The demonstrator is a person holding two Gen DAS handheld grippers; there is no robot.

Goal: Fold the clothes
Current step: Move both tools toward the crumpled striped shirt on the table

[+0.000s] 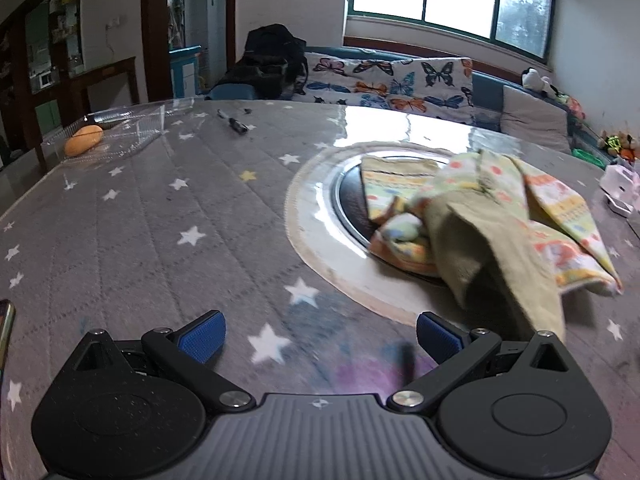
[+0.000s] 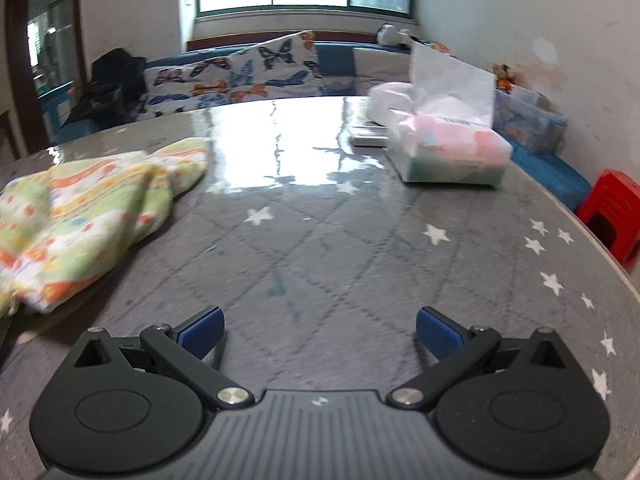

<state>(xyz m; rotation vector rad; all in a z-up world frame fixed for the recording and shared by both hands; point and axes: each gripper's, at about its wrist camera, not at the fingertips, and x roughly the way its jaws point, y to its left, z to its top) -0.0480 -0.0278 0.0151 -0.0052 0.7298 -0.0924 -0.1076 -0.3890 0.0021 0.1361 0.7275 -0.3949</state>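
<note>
Your grey quilted tabletop (image 1: 132,216) with its white star print and glossy clear cover carries everything here, and set into it is a round pale ring with a dark metal disc (image 1: 348,196) at its middle. The crumpled child's garment (image 1: 484,216), yellow-green cloth with orange and white printed bands and a plain olive lining showing, lies partly over that disc. From your left tool (image 1: 318,334) it sits at about 1 o'clock, near but not touching; one olive flap reaches down to just beside the right-hand blue pad. From your right tool (image 2: 320,330) the same garment (image 2: 86,216) lies at about 10 o'clock, apart from the fingers, with bare tabletop (image 2: 320,240) straight ahead.

Both tools stand wide, blue ribbed pads far apart and nothing between them.

At 1 o'clock from the right tool, well apart, rests a soft pack of tissues (image 2: 452,148) in pink, white and green wrap with a sheet standing up; dark lettering runs along its side but is too blurred to read. At 11 o'clock from the left tool, far off, a clear plastic tray (image 1: 116,132) holds an orange mango (image 1: 83,141), and a black marker pen (image 1: 234,122) lies beyond. No brand or label is legible in either view.
</note>
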